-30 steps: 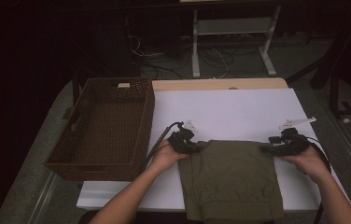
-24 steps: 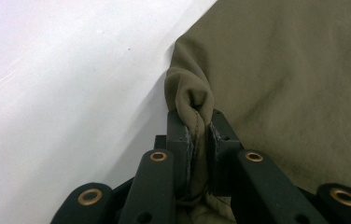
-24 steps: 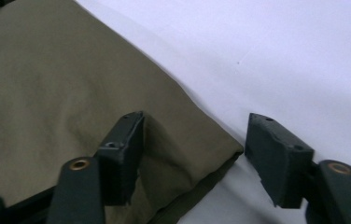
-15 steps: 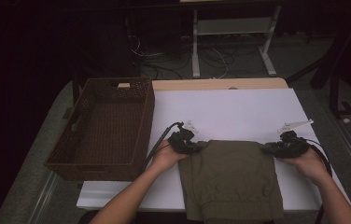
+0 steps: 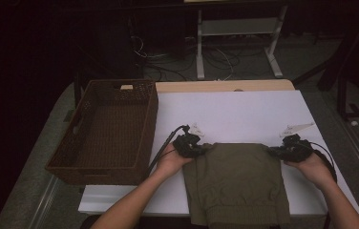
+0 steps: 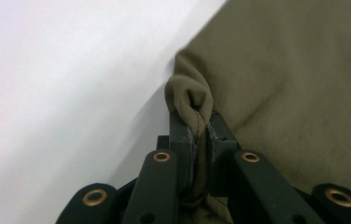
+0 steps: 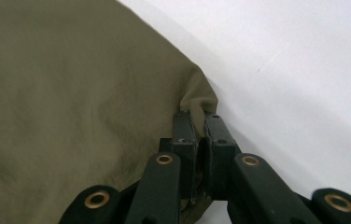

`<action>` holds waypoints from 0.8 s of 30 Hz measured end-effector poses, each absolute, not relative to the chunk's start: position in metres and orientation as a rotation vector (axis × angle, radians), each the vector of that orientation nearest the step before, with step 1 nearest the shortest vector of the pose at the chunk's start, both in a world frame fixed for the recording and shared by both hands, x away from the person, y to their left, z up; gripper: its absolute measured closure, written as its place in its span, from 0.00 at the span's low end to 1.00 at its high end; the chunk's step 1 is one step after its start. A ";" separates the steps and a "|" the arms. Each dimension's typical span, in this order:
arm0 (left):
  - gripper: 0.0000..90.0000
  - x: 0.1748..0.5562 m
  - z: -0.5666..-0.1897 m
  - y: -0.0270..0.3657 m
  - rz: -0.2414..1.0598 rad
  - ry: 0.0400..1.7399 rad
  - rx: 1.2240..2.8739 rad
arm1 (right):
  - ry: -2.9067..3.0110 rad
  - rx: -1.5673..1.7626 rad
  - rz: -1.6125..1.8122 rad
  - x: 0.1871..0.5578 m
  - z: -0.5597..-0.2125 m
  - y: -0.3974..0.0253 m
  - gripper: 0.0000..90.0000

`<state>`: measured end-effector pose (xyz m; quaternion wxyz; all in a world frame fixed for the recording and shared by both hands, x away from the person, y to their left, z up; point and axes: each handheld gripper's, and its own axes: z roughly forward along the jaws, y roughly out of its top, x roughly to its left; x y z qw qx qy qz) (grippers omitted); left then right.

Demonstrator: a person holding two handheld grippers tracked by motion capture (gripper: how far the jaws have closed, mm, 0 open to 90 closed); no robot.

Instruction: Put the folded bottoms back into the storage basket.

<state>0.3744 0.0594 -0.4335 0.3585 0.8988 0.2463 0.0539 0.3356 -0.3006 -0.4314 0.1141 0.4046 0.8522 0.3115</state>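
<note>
An olive-green folded garment (image 5: 237, 183) lies flat on the white table (image 5: 235, 114) near its front edge. My left gripper (image 5: 200, 149) is shut on the garment's far left corner; in the left gripper view the jaws pinch a fold of the olive cloth (image 6: 190, 100). At the far right corner my right gripper (image 5: 274, 150) is shut on the cloth, and the right gripper view has the corner (image 7: 200, 100) squeezed between its jaws. A hand holds each gripper from below.
A dark brown wicker basket (image 5: 75, 162) stands at the table's left side, beside the left gripper. The far half of the white table is bare. Beyond the table are cables and a white stand (image 5: 237, 33) on the floor.
Both grippers and the garment's far edge have slid slightly toward the person. Both grips stay closed on the corners.
</note>
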 end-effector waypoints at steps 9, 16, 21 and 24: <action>0.93 0.394 -0.413 0.061 0.202 0.649 2.269 | 2.419 1.209 0.998 0.353 -0.413 -0.303 0.94; 0.93 0.416 -0.414 0.061 0.229 0.712 2.257 | 2.369 1.236 1.039 0.378 -0.409 -0.299 0.93; 0.93 0.426 -0.424 0.062 0.239 0.754 2.267 | 2.362 1.261 1.021 0.396 -0.415 -0.295 0.93; 0.92 0.427 -0.431 0.062 0.237 0.768 2.274 | 2.358 1.271 0.999 0.400 -0.421 -0.294 0.93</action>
